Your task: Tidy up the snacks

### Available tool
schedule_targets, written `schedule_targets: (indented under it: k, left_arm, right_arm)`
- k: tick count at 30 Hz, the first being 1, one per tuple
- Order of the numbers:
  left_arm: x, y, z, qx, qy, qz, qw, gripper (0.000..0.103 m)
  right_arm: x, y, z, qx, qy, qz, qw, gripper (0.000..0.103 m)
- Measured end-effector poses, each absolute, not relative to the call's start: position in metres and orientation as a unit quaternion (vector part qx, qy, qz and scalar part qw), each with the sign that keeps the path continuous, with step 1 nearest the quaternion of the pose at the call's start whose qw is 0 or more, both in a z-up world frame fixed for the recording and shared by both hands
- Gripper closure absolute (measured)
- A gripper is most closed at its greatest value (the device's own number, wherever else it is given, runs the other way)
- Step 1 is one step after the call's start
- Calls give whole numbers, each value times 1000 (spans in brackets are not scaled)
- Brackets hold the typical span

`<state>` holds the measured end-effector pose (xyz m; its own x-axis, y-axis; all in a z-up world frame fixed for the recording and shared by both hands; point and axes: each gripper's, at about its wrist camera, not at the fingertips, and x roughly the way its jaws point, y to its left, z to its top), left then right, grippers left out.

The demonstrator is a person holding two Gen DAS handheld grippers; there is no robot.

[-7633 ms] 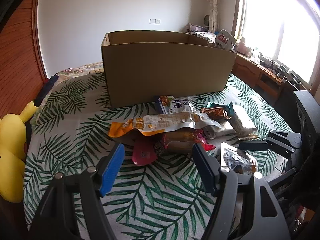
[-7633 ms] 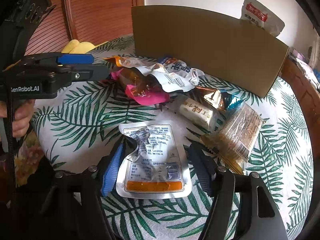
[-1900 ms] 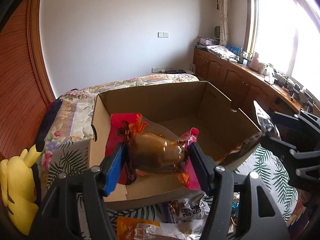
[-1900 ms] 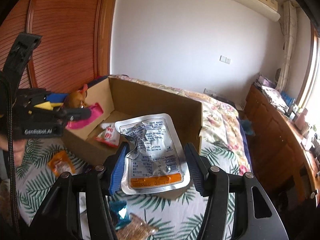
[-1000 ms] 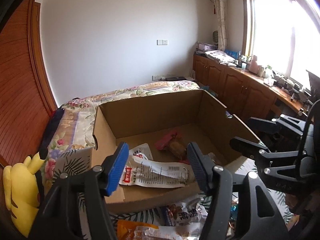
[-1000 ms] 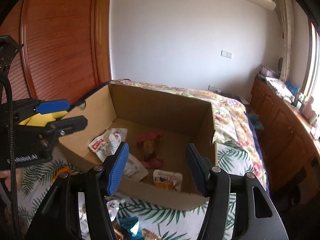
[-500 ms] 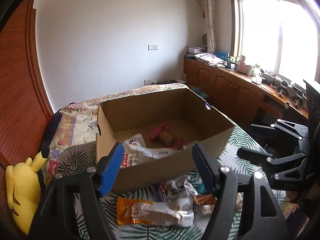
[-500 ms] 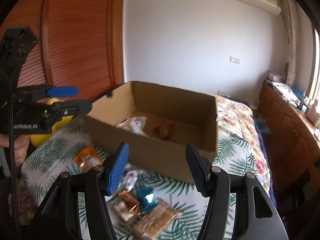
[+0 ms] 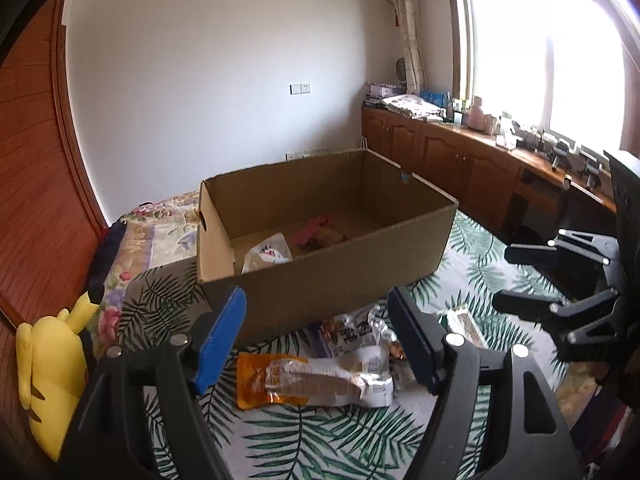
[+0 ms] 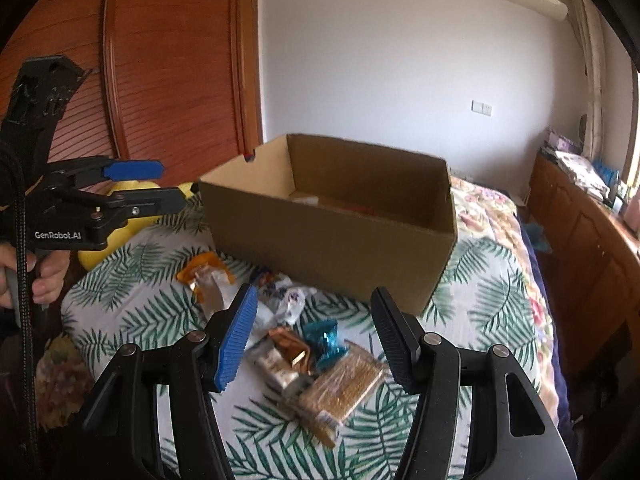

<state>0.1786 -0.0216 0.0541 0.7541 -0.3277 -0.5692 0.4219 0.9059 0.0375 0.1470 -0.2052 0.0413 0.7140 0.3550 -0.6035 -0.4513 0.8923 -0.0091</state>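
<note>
Hovering above a leaf-print cloth (image 9: 320, 440) spread over the bench, the left tongs (image 9: 316, 340) stand released with nothing between their blue-padded fingers (image 9: 218, 340); their jaws have just been opening wider. Below them lies a long orange-and-silver snack packet (image 9: 308, 380), with a white printed pouch (image 9: 356, 332) just behind it against the foot of the cardboard box (image 9: 340, 272). Neither packet touches the tongs.

The right tongs (image 10: 312, 336) are likewise released and empty, held wide over the same cloth. Beneath their gap sits a small cluster of loose snacks: a copper-foil sweet (image 10: 290, 346), a teal-foil wrapper (image 10: 326, 342) touching it, and a clear bag of golden crackers (image 10: 344, 392) lying just beside both. Farther back, an orange-edged foil packet (image 10: 206, 278) and a crumpled white pouch (image 10: 286, 298) lie near the box's front wall.

The open box stands upright on the cloth with its flaps absent from view. Inside, seen from the left wrist, a white sachet (image 9: 267, 254) leans near the front wall and a pink-wrapped snack (image 9: 316, 232) rests on the floor of the box behind it.

A person's hand (image 10: 38, 276) grips the handle of the left tool at the edge of the right wrist view. A yellow plush toy (image 9: 52, 376) sits at the cloth's far left edge.
</note>
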Motion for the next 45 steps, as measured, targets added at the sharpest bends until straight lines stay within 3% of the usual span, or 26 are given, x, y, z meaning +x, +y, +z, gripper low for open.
schedule_targets:
  k: [18, 25, 30, 45]
  left_arm:
    - [178, -20, -37, 56, 364, -200, 908, 29]
    - [178, -18, -45, 47, 372, -200, 905, 29]
    - [177, -17, -44, 49, 369, -200, 906, 29]
    - [216, -22, -49, 42, 375, -165, 911, 29]
  right_arm:
    - [188, -234, -57, -3, 439, 166, 883, 42]
    - [194, -228, -61, -21, 447, 150, 882, 42]
    - [187, -235, -58, -32, 445, 153, 882, 50]
    - [187, -246, -75, -72, 432, 119, 891, 45]
